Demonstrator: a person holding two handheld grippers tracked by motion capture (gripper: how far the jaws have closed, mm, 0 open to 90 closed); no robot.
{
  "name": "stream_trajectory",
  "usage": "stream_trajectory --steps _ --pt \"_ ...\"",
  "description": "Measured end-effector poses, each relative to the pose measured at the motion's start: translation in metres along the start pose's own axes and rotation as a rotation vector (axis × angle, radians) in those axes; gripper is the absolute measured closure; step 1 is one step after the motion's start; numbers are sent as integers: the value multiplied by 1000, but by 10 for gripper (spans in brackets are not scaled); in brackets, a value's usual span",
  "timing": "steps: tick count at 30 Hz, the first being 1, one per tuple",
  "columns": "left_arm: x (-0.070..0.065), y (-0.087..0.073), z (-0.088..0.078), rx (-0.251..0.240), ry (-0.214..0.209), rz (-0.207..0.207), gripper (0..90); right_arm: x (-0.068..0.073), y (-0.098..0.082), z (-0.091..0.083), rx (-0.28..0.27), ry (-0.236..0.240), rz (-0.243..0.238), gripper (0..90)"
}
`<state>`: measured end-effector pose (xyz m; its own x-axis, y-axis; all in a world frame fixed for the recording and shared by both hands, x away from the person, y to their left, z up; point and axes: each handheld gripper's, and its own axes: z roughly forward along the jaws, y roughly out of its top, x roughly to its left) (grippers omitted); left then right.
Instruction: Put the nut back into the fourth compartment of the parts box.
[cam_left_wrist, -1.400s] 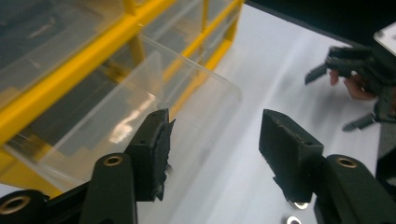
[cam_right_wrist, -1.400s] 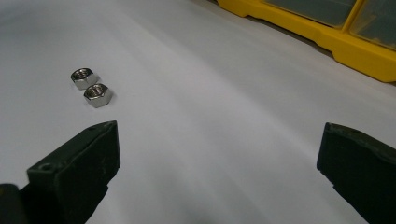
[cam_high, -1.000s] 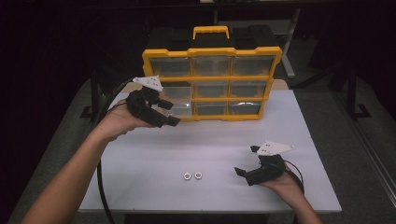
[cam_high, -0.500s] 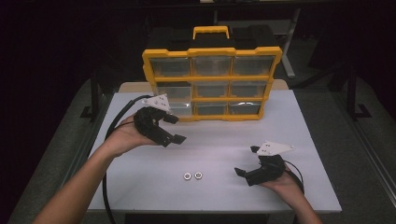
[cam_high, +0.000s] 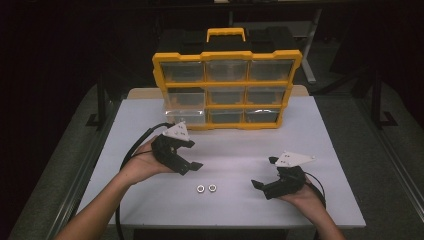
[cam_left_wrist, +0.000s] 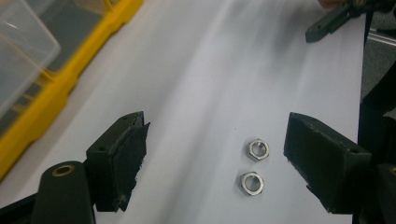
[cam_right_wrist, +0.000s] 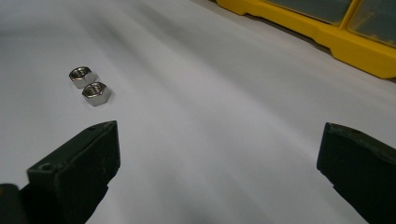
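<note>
Left hand-held gripper (cam_high: 192, 161) hangs low over the white table (cam_high: 330, 130), jaws apart with nothing between the pads; they have just been opening. In the left gripper view the two steel nuts sit on the table ahead of the jaws, toward the right-hand jaw, not touched by either. Near nut (cam_left_wrist: 252, 183) and far nut (cam_left_wrist: 257, 149) lie just beside each other, maybe touching, flat on the table; in the high view they sit in the front middle, left nut (cam_high: 200, 188) and right nut (cam_high: 212, 188), between the two hands. Right hand-held gripper (cam_high: 265, 174) rests low near the front right of the table, jaws wide apart and empty, pointing toward the nuts, which lie well ahead and off to its left in the right gripper view. Yellow organizer case (cam_high: 227, 53) stands upright at the back of the table, clear drawers in rows; the lower-left drawer (cam_high: 186, 117) looks pulled out a bit, contents too unclear to tell. Progress judgement: early stage, reach only. No nut is gripped or lifted, both are on the table. Left to do, likely: close on a nut, carry it to the drawer, drop it, repeat for the second.
</note>
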<state>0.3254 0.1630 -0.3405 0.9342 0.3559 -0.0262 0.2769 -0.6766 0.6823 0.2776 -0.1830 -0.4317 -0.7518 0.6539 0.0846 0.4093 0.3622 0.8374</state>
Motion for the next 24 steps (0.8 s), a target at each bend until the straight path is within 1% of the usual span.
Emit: stream_trajectory --steps 1,2,3,4,6,7,8,9,11,14,18,19,20,21,24 --pt "0 -2 2 10 -4 11 216 0 0 0 1 0 1 0" --pt "-2 -4 5 5 0 4 216 0 0 0 0 0 1 0" --pt "-2 -6 7 19 -5 13 216 0 0 0 -1 0 1 0" --pt "-3 -9 10 12 -4 7 216 0 0 0 -1 0 1 0" --pt "-4 -13 15 34 -8 22 216 0 0 0 0 0 0 0" --pt "-6 -15 18 22 -12 6 216 0 0 0 1 0 0 0" --pt "-6 -17 20 42 -14 23 216 0 0 0 2 0 -1 0" --pt "-8 -20 24 33 -16 2 216 0 0 0 2 0 0 0" --pt "-10 -24 29 34 -23 2 216 0 0 0 2 0 0 0" --pt "-13 -30 37 35 -27 -17 222 0 0 0 5 1 1 0" --pt "-17 -36 45 54 -33 -3 242 0 0 0 3 1 2 0" --pt "-18 -37 46 52 -33 -8 251 0 0 0 3 1 2 0" --pt "-18 -38 47 61 -35 -2 255 0 0 0 4 1 2 0" --pt "-20 -40 48 55 -33 -13 265 0 0 0 5 1 2 0" --pt "-22 -43 51 67 -33 -5 302 0 0 1 6 1 1 0"
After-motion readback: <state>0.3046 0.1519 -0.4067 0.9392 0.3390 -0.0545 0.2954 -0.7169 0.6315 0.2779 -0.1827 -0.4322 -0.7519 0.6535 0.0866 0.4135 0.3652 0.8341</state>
